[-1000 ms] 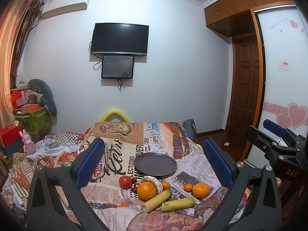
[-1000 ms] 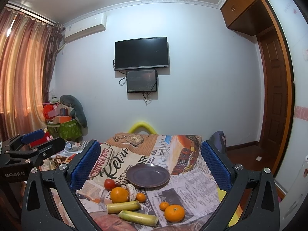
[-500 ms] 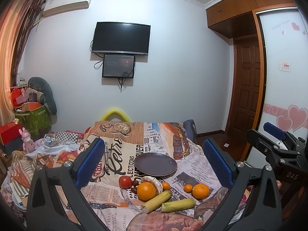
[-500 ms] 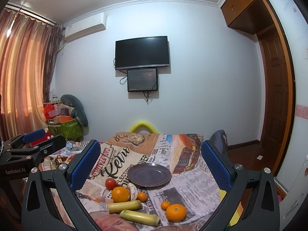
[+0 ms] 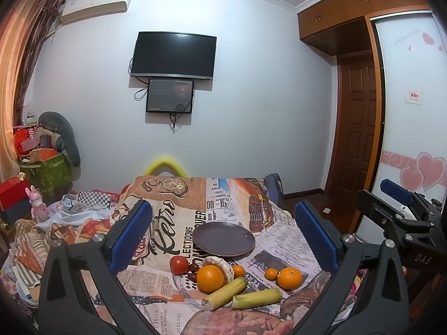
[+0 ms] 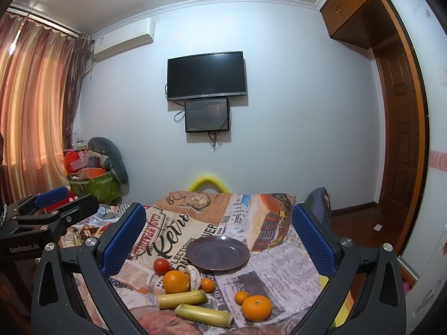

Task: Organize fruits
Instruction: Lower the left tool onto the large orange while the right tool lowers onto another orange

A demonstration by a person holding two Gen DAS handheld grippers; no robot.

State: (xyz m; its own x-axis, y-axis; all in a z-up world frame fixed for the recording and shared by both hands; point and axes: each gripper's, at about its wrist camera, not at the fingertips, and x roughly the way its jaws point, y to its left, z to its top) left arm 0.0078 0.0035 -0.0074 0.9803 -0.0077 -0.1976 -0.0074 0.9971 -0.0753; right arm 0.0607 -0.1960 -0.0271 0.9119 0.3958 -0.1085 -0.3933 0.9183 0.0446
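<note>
Left wrist view: left gripper (image 5: 223,234), fingers wide apart, nothing held, above tablecloth (image 5: 178,209). Dark plate (image 5: 223,238) empty, centre. Near side of it: tomato (image 5: 179,264), lg orange (image 5: 210,278), 2 corn pcs (image 5: 225,293). Right gripper (image 5: 396,209) at right edge, fingers apart.

Right wrist view: right gripper (image 6: 219,237), fingers apart, empty. Orange (image 6: 256,307) w/ sm. tangerine (image 6: 241,297) just beside it, well apart from plate (image 6: 218,252).

Even, soft indoor light; fisheye-bent, vignetted edges.

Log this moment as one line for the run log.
left gripper: open, empty | right gripper: open, empty | plate: empty | fruit: all on cloth | phase: pre-grasp
</note>
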